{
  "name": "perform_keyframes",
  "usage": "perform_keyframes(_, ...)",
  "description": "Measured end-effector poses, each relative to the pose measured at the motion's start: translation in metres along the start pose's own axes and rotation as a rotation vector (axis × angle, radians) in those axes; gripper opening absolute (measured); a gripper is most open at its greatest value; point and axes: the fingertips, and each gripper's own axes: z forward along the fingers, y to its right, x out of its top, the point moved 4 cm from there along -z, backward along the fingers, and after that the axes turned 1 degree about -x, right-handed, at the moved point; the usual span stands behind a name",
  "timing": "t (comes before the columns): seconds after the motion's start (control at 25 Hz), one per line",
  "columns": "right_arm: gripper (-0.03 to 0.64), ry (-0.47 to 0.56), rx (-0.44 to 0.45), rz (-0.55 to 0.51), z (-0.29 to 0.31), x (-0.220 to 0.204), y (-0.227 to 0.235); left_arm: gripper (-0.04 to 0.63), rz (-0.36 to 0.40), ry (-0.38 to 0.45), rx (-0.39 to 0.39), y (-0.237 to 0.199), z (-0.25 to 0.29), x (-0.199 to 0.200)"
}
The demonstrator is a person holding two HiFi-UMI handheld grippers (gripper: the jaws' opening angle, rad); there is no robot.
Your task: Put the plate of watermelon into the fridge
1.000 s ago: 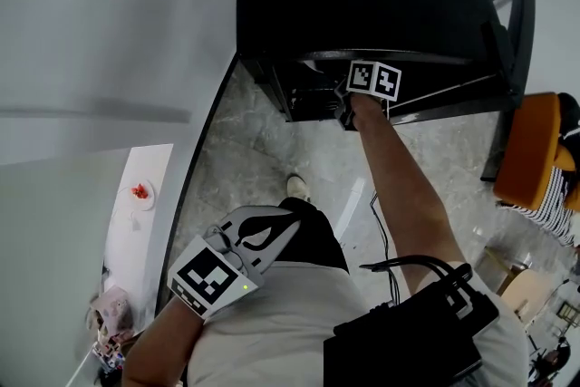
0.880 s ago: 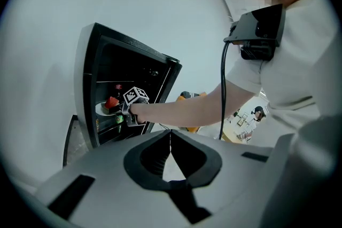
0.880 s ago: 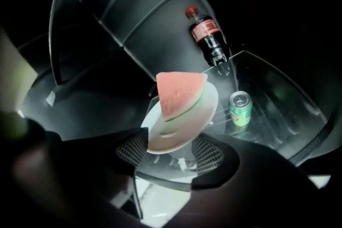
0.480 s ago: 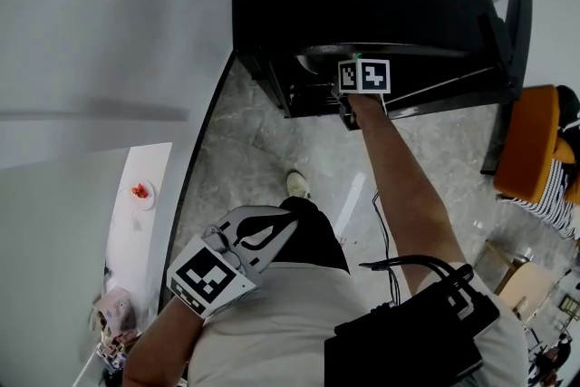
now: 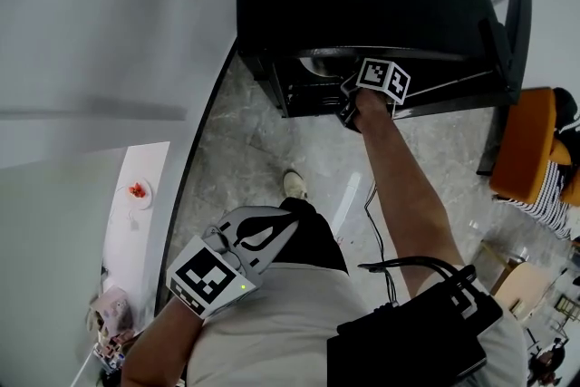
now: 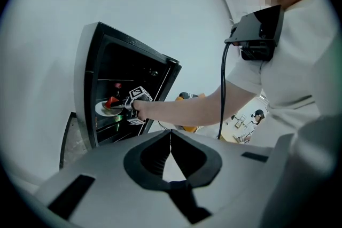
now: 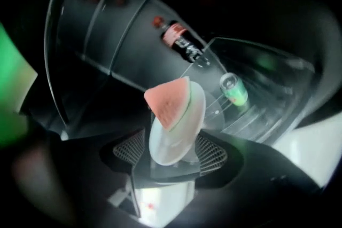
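Right gripper view: white plate (image 7: 172, 148) bearing pink watermelon wedge (image 7: 166, 103)

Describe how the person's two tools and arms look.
Left tool: light grey shell, black teardrop cut-out, cube with black-and-white square markers. Right tool: same marker cube, mesh-patterned pads; its jaws are opening, the plate between them. Short white sleeves; a black cable runs from a black chest box.

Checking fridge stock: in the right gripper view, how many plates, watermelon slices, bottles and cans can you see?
plate: 1
watermelon slice: 1
bottle: 1
can: 1
Total: 4
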Motion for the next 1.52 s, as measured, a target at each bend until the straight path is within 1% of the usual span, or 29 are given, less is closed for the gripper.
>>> perform_keyframes(0.08,0.293,0.063,0.06,0.141,-0.004,-0.001,-0.002,0.012,-0.001,0.003,-0.003,0.0,0.0,0.001)
perform_keyframes(0.2,0.293,0.184,0.183,0.38,-0.009,-0.001,0.0,0.012,-0.003,0.005,-0.007,0.001,0.0,0.002)
perform_keyframes(0.24,0.293,0.216,0.214,0.436,-0.01,-0.001,0.003,0.012,-0.003,0.004,-0.008,0.001,0.0,0.002)
perform_keyframes(0.32,0.293,0.256,0.244,0.51,-0.013,-0.005,0.007,0.012,-0.005,0.001,-0.009,0.001,0.0,0.001)
perform_keyframes(0.4,0.293,0.272,0.241,0.565,-0.016,-0.011,0.011,0.012,-0.009,-0.003,-0.011,0.001,0.001,0.0)
perform_keyframes(0.48,0.293,0.274,0.214,0.603,-0.019,-0.018,0.017,0.012,-0.015,-0.006,-0.01,0.002,0.0,-0.002)
perform_keyframes(0.56,0.291,0.266,0.212,0.615,-0.019,-0.023,0.02,0.012,-0.021,-0.008,-0.009,0.003,-0.002,-0.002)
perform_keyframes(0.6,0.291,0.254,0.209,0.599,-0.018,-0.025,0.02,0.012,-0.024,-0.009,-0.008,0.003,-0.002,-0.002)
perform_keyframes(0.68,0.291,0.215,0.183,0.515,-0.017,-0.026,0.016,0.012,-0.03,-0.009,-0.007,0.003,-0.002,-0.002)
perform_keyframes(0.8,0.291,0.147,0.141,0.318,-0.016,-0.031,0.005,0.012,-0.042,-0.006,-0.01,0.004,-0.001,-0.003)
perform_keyframes(0.92,0.293,0.075,0.108,0.094,-0.016,-0.038,-0.005,0.012,-0.052,-0.003,-0.016,0.004,0.0,-0.003)
perform_keyframes(1.0,0.293,0.032,0.094,-0.02,-0.015,-0.043,-0.01,0.012,-0.059,0.002,-0.019,0.003,0.002,-0.004)
perform_keyframes(1.16,0.295,-0.017,0.065,-0.182,-0.013,-0.05,-0.01,0.012,-0.067,0.009,-0.022,0.002,0.005,-0.004)
perform_keyframes(1.4,0.29,-0.066,-0.009,-0.373,-0.014,-0.054,-0.004,0.012,-0.073,0.01,-0.026,0.006,0.007,-0.005)
perform_keyframes(1.52,0.285,-0.109,-0.069,-0.511,-0.012,-0.058,-0.004,0.012,-0.078,0.011,-0.022,0.005,0.007,-0.005)
